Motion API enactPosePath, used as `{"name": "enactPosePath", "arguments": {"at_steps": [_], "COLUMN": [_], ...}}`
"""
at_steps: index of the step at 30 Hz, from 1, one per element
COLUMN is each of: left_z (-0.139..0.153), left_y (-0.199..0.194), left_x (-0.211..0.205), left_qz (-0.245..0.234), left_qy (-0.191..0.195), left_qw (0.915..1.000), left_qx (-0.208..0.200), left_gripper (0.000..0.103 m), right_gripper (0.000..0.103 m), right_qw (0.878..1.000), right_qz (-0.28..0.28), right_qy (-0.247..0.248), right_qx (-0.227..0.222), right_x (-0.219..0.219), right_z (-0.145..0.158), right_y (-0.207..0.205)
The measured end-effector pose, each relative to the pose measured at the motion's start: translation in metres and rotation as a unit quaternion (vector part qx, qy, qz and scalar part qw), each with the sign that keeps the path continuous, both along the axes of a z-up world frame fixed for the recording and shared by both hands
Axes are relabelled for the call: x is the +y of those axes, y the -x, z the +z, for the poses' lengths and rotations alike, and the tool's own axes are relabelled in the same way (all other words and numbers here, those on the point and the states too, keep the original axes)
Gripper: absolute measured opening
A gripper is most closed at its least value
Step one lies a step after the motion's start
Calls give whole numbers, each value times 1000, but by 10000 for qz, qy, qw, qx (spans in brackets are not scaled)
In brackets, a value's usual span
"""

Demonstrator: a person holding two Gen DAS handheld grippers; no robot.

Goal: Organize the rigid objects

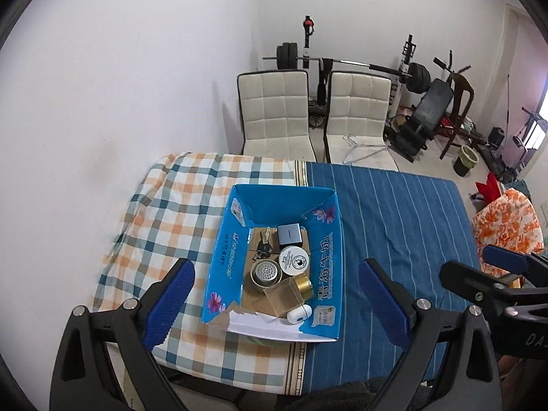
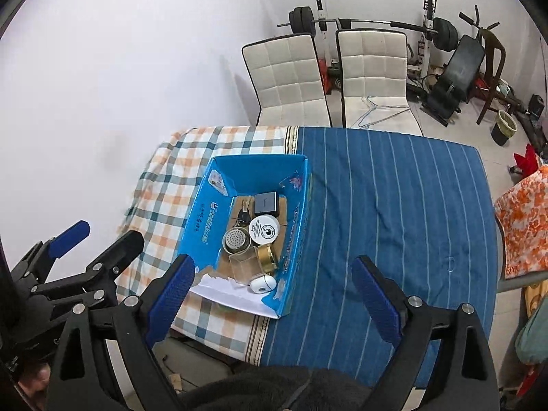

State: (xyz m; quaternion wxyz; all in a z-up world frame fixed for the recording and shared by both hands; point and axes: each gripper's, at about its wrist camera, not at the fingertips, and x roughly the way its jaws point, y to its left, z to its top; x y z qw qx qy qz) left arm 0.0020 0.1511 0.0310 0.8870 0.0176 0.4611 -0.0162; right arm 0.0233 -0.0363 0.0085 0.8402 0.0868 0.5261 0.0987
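Note:
A blue cardboard box [image 1: 224,257] [image 2: 202,229] sits open on the table. Inside lie a grey square device [image 1: 290,233] [image 2: 266,202], keys [image 1: 263,245] [image 2: 244,217], a white round tin [image 1: 293,261] [image 2: 263,228], a metal strainer cup [image 1: 266,272] [image 2: 235,239], a clear jar with a gold lid [image 1: 289,293] [image 2: 253,262] and a small white oval object [image 1: 299,313] [image 2: 262,283]. My left gripper [image 1: 275,298] is open and empty, held above the box's near end. My right gripper [image 2: 274,291] is open and empty, above the box's near right corner.
The table has a plaid cloth [image 1: 164,226] on the left and a blue striped cloth [image 1: 404,226] on the right. Two white chairs [image 1: 274,109] [image 2: 373,68] stand behind it, with gym equipment [image 1: 424,102] beyond. An orange floral fabric [image 1: 507,219] lies at the right.

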Motion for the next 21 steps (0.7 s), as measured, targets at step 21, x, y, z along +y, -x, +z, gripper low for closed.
{"name": "enactPosePath", "arguments": {"at_steps": [21], "left_z": [23], "left_y": [27], "left_x": [-11], "left_qz": [164], "left_qy": [-99], "left_qw": [9997], "left_qx": [-169], "left_gripper": [98], "right_gripper": [96], "right_qw": [9996], "right_qz": [59], "right_qy": [-56], "right_qx": [-262], "right_x": [-23], "right_z": [37], "right_y": [27]}}
